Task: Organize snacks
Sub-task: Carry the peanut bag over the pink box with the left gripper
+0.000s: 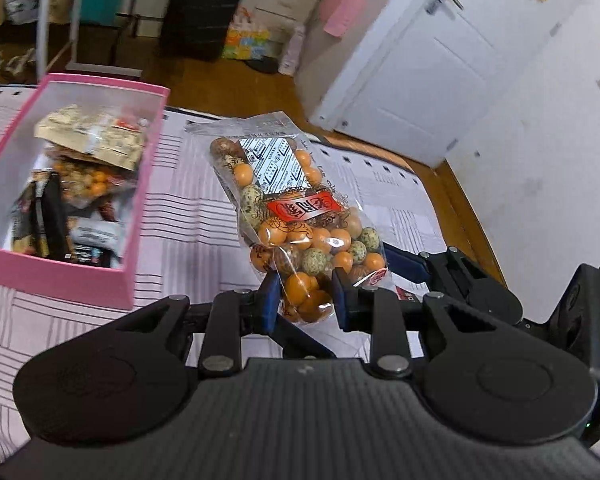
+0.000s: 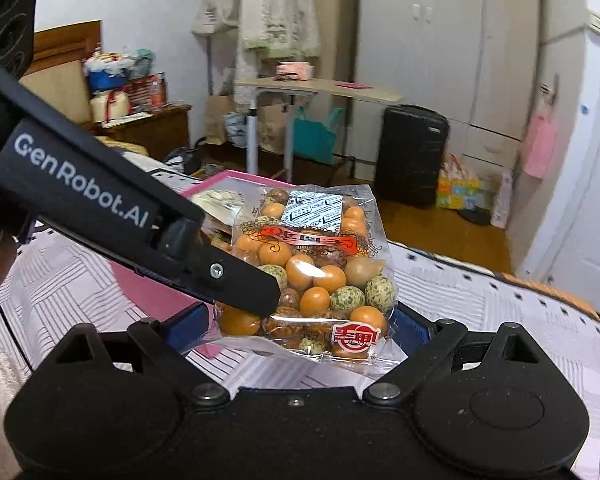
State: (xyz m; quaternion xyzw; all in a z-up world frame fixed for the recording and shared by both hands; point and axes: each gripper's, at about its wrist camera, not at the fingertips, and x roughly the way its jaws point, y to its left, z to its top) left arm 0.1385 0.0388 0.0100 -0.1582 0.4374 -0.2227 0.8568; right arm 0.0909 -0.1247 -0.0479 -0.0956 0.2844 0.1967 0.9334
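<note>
Left gripper (image 1: 305, 295): jaws clenched on the bag's lower end.
Right gripper (image 2: 296, 326): jaws spread wide either side of the bag; grip unclear.
Bag (image 1: 296, 216): mid-frame, above the bed (image 1: 188, 208).
Box (image 1: 80, 280): left, holding snacks.

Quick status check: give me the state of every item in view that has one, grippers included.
Left gripper: shut on the snack bag's lower end.
Right gripper: jaws wide on either side of the bag; whether the pads press it is unclear.
Snack bag: sealed, full of coated nuts, lifted clear of the bedspread.
Pink box: open, no lid on, partly filled with snack packets.
White door: closed.
</note>
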